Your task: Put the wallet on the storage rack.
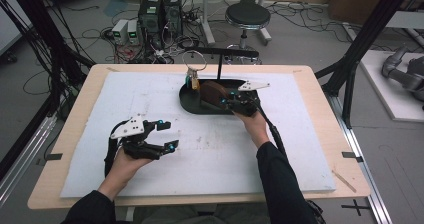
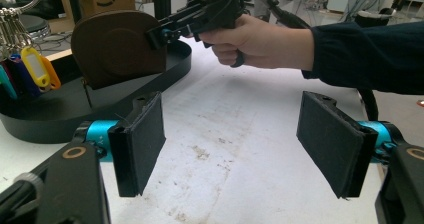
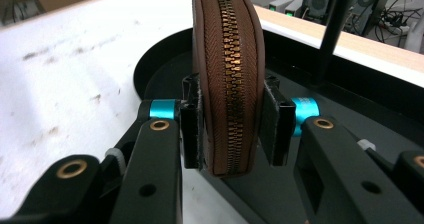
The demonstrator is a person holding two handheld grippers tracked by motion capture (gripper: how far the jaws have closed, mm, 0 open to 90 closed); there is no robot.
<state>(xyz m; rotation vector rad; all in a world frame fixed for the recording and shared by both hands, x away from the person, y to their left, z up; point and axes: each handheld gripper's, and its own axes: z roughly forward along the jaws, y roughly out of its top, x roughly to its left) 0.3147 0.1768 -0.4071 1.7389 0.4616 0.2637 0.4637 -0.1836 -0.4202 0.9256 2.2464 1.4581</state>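
White foam sheeting covers the counter (image 1: 150, 104), and over its left part the left gripper (image 1: 159, 134) hovers with jaws spread wide and nothing between them. Farther right, a bunch of keys with coloured tags (image 1: 192, 79) hangs at the left end of the black oval tray (image 1: 186, 104). Right of the keys, the brown zippered pouch (image 3: 225, 74) stands on edge over the tray, and the right gripper (image 1: 231, 103) is clamped on its two flat sides, zipper facing the gripper's camera. The step in hand looks like carrying the pouch at the tray; next, it needs steady pressure while the pouch is set down or lifted clear without snagging the keys.
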